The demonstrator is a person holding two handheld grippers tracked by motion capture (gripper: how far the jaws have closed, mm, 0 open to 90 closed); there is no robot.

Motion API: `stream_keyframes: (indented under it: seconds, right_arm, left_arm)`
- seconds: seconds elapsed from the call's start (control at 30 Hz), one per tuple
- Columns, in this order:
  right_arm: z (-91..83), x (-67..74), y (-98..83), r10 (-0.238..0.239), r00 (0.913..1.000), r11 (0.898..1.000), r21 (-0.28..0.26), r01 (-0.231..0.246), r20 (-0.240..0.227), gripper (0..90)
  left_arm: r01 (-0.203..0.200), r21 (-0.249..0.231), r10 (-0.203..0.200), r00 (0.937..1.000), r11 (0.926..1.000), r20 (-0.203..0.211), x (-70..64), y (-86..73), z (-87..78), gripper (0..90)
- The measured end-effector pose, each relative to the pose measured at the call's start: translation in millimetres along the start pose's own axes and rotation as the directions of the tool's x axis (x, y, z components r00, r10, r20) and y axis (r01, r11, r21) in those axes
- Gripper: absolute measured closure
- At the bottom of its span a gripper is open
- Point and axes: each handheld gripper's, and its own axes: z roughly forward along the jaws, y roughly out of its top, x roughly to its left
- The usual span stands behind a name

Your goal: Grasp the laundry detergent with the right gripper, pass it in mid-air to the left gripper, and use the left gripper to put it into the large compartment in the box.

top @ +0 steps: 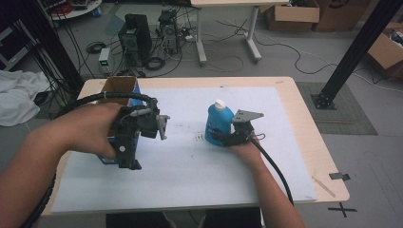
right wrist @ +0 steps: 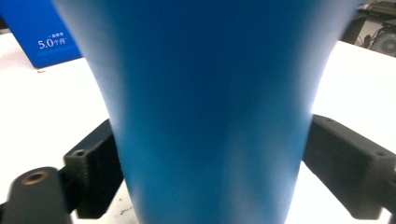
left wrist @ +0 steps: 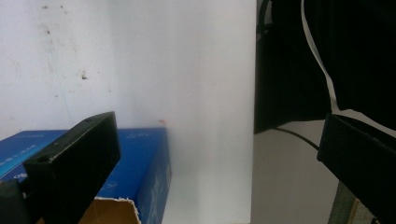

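Forearms reach in from the bottom edge as I watch: my left gripper (top: 142, 124) hangs over an open-topped blue cardboard box (top: 124, 93) at the table's left, jaws wide with nothing between them. My right gripper (top: 227, 137), held level, has its jaws against both sides of a smooth blue plastic bottle (top: 218, 124) with a white cap, standing upright mid-table. A scuffed white sheet (top: 190, 175) covers the wooden table (top: 309, 142); cables and computers (top: 135, 38) litter the grey floor.
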Motion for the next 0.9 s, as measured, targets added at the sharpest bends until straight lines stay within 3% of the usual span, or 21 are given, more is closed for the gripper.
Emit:
stream_keyframes:
  seconds: [0.3,0.9]
  right_arm:
    - [1.3,1.9,-0.7,-0.012,0.9998,1.0,0.007,0.012,0.014,15.8]
    - [0.5,2.8,1.3,-0.012,0.9998,1.0,-0.021,0.012,-0.014,29.1]
  left_arm:
    - [-0.001,0.003,0.001,1.0,1.0,0.001,0.3,-0.5,0.2,0.0]
    - [-0.003,-0.003,0.003,1.0,1.0,0.003,2.8,1.1,2.1,0.1]
